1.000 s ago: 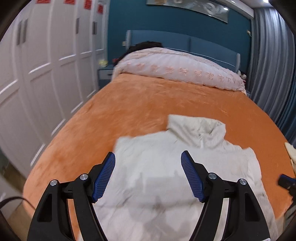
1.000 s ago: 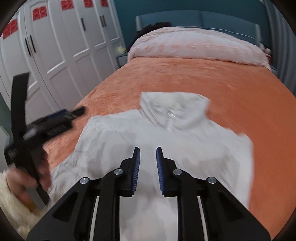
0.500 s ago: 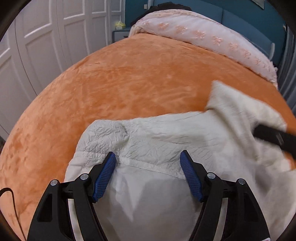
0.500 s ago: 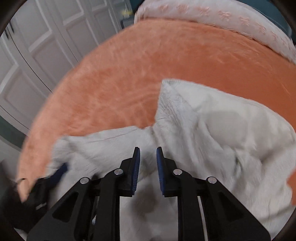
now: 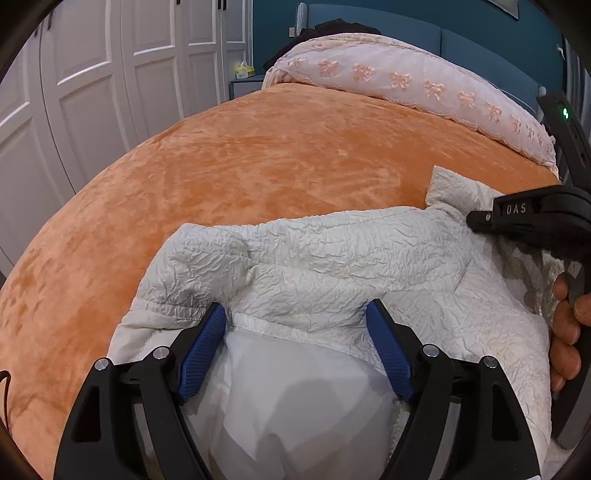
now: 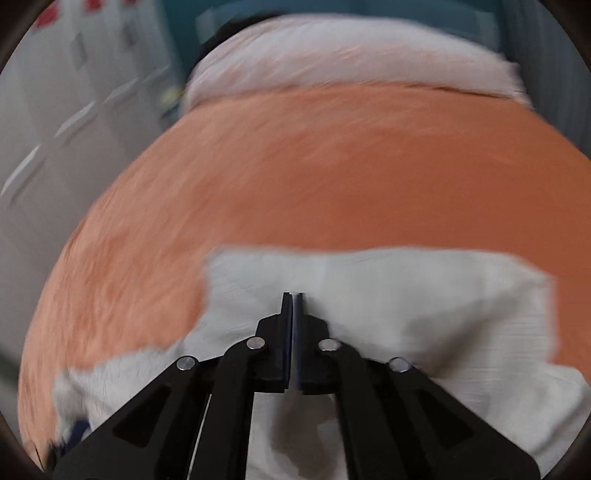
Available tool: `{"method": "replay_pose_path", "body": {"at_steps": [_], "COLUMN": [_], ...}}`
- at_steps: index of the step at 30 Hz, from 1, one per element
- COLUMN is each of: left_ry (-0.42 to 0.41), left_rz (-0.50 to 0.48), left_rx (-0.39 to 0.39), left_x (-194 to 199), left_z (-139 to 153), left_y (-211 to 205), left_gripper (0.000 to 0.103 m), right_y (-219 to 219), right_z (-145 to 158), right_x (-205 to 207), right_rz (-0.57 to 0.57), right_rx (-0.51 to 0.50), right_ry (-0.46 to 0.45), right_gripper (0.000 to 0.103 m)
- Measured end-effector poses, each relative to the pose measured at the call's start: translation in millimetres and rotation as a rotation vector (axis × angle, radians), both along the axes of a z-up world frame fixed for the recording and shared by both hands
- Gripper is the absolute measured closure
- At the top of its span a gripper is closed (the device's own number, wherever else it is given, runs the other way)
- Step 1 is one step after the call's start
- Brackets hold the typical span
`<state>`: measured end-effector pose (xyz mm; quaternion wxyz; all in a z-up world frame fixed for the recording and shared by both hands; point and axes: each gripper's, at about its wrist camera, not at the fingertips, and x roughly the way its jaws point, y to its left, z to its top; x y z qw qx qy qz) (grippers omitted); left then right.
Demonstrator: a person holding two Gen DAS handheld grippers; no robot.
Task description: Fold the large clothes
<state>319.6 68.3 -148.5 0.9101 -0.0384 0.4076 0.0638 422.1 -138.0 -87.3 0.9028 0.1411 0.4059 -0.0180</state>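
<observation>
White panelled wardrobe (image 5: 110,74), teal wall (image 5: 273,22), orange-covered bed (image 5: 258,166), blue headboard (image 5: 461,40).

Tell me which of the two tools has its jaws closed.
The right tool: its jaws meet over the white jacket, with no fabric visibly between them. The left tool stands wide, jaws opening, straddling the jacket's hem.

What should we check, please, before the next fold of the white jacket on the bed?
1. White jacket lying on the orange bedspread: ok.
2. Left gripper straddling the jacket's edge, jaws opening, pads not pressing: ok.
3. Right gripper shut: ok.
4. Fabric caught in the right gripper: cannot tell, the view is blurred.
5. Bare bedspread beyond the jacket for folding: ok.
</observation>
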Motion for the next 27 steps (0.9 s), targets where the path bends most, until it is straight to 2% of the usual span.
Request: {"method": "replay_pose_path", "body": {"at_steps": [2,5,8,10,11,13,15,17,18,21,22,25,27], "left_ry": [0.004,0.009,0.026,0.041,0.034,-0.021,-0.073,-0.083,-0.075,0.009,0.029,0.111,0.21], "left_rz": [0.001,0.0,-0.006,-0.014,-0.023,-0.049,-0.112,-0.203,-0.278,-0.418,-0.431,-0.384,-0.301], "left_rx": [0.001,0.008,0.013,0.019,-0.006,-0.114,-0.19,-0.204,-0.198,-0.156,-0.143,-0.118,-0.111], "left_x": [-0.1,1.0,2.6,3.3,2.5,-0.6,2.0,8.5,14.3,30.1,34.3,53.5,71.1], "left_z": [-0.2,0.3,5.8,19.7,27.8,56.6,88.3,106.0,111.5,98.1,91.3,54.6,20.3], "left_y": [-0.5,-1.2,-2.2,-6.4,-8.9,-19.3,-47.7,-82.5,-110.7,-174.2,-187.2,-212.1,-210.3], "left_gripper": [0.026,0.026,0.026,0.026,0.026,0.026,0.026,0.025,0.021,0.018,0.018,0.018,0.018], "right_y": [-29.1,-62.2,-94.6,-109.5,-114.2,-124.0,-131.3,-130.3,-129.8,-129.7,-128.5,-132.6,-135.7], "right_z": [6.0,12.1,1.2,-10.4,-14.9,-24.1,-26.7,-33.0,-36.7,-47.0,-48.4,-48.3,-44.6], "right_x": [-20.4,-61.2,-93.6,-104.5,-107.7,-111.1,-110.7,-108.8,-109.5,-114.8,-116.1,-120.3,-124.0], "right_rz": [-0.023,-0.015,-0.032,-0.055,-0.059,-0.077,-0.077,-0.07,-0.068,-0.056,-0.049,-0.05,-0.089], "right_rx": [0.076,0.056,0.065,0.096,0.115,0.172,0.213,0.211,0.208,0.196,0.186,0.195,0.187], "right_ry": [0.005,0.002,0.023,0.045,0.053,0.063,0.059,0.062,0.064,0.06,0.054,0.037,0.019], "right_gripper": [0.097,0.097,0.097,0.097,0.097,0.097,0.097,0.099,0.099,0.099,0.099,0.099,0.101]}}
